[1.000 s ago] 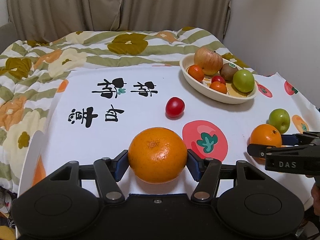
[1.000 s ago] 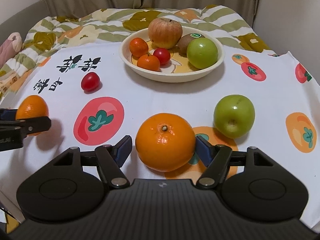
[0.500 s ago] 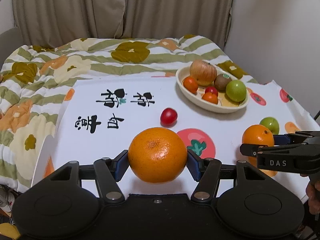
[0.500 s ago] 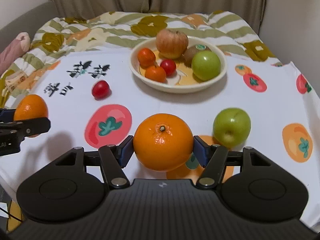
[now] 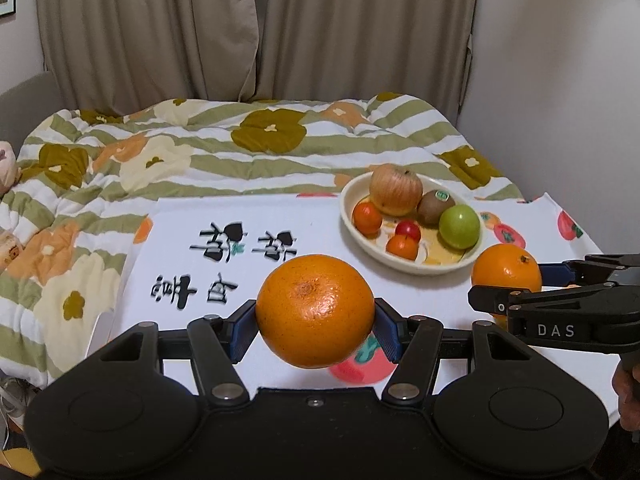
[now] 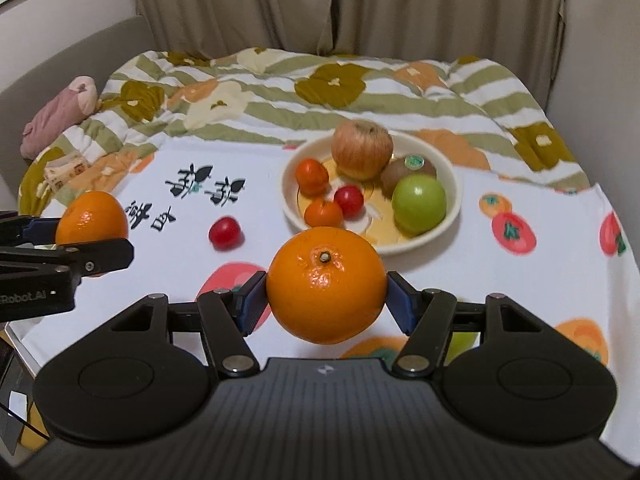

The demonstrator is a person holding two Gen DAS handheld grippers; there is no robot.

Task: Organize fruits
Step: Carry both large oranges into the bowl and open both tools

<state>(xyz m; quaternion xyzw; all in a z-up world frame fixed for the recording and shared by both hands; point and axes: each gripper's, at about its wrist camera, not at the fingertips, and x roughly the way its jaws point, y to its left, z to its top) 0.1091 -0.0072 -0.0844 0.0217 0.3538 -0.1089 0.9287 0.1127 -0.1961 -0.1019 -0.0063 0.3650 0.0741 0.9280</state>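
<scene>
Each claw, left (image 5: 315, 314) and right (image 6: 326, 297), grips an orange (image 5: 315, 310) (image 6: 326, 296) at centre frame, lifted clear of the bench (image 6: 540, 276) for carrying toward the bowl (image 6: 450, 216), upper right.

Your left gripper (image 5: 315, 322) clamped an orange (image 5: 315, 311); at two o'clock sat the fruit bowl (image 5: 412, 261), right gripper (image 5: 505, 284) beside it.

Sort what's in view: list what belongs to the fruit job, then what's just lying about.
Job:
left tool gripping an orange
right tool gripping another orange
bowl holding apple, kiwi, green apple and small fruit
loose red tomato on the cloth

Lying about:
quilt
pink plush
curtains
</scene>
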